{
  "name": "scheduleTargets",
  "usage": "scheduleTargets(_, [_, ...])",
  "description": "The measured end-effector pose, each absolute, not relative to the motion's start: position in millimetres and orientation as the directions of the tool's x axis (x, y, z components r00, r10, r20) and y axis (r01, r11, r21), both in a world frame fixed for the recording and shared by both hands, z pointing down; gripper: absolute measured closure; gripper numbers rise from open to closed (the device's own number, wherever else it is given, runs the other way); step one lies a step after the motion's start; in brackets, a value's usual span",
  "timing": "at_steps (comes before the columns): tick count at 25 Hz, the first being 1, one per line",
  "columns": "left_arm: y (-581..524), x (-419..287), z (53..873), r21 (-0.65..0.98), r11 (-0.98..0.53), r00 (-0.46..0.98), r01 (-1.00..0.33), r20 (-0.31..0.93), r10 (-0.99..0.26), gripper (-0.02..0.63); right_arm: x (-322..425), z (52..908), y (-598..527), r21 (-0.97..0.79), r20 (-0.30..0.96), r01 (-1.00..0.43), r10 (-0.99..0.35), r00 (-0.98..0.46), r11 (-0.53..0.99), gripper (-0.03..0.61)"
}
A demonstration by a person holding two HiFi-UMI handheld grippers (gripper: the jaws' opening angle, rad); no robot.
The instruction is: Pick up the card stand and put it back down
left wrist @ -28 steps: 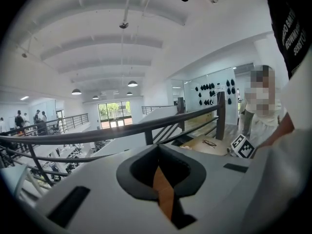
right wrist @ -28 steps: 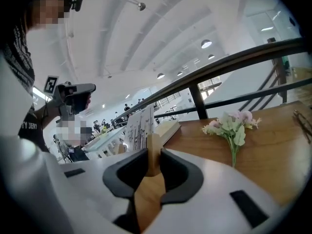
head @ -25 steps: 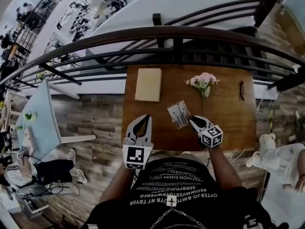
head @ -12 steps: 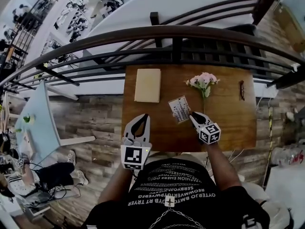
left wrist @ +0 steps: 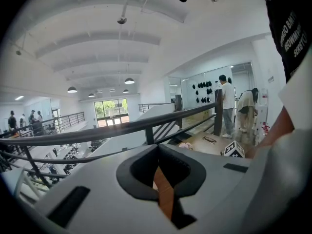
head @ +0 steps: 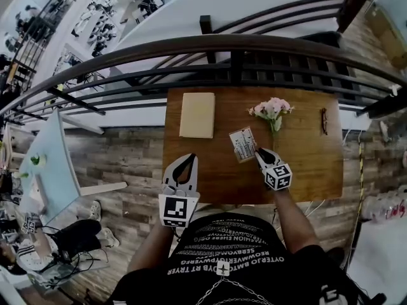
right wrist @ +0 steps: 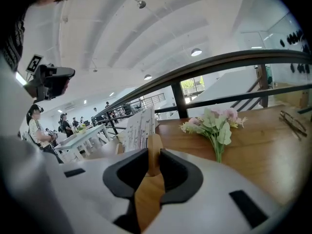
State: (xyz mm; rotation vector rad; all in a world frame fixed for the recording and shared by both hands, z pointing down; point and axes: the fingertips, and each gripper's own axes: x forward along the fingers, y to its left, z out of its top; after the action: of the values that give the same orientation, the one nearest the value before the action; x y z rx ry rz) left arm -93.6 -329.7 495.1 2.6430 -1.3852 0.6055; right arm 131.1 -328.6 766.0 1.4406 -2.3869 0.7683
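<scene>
Above the table (head: 305, 164), the right claw (head: 257, 150) pinches the card stand (head: 242, 143) by its wooden base.

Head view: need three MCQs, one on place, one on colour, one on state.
1. Where do the glasses lie? A: on the right part of the table. B: on the floor. C: at the table's left edge.
2. What colour are the blooms of the flowers? A: blue. B: pink. C: orange.
3. The card stand is: A: lying flat, untouched. B: on the floor. C: clamped in the right gripper.

Key:
1. A, since they lie to the right of the flowers.
2. B, since the heads are pale pink over green stems.
3. C, since the right gripper view shows its wooden base between the pads.
</scene>
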Motion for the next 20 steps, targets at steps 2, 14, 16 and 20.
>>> scheduleTargets(2, [-330,-94,496,-0.098,-0.584,0.508,-0.806,0.393,-0.766,0.591,133,771,-330,-0.300,0.471,-0.881,-0.747,-0.470,0.365,0.494])
scheduleTargets(14, [-325,-93,497,-0.108,-0.585,0.505,-0.804,0.397,-0.767,0.591,141,790,-330,-0.223,0.505,-0.909,-0.756,-0.417,0.352,0.497])
scheduleTargets(16, [-322,-93,497,-0.109,-0.583,0.501,-0.805,0.401,-0.767,0.591,142,791,-331,-0.222,0.499,-0.911,-0.762,-0.413,0.348,0.497])
scheduleTargets(20, [-314,-87,501,-0.115,-0.581,0.494,-0.806,0.410,-0.766,0.590,150,803,-328,-0.218,0.509,-0.921,-0.767,-0.390,0.323,0.505])
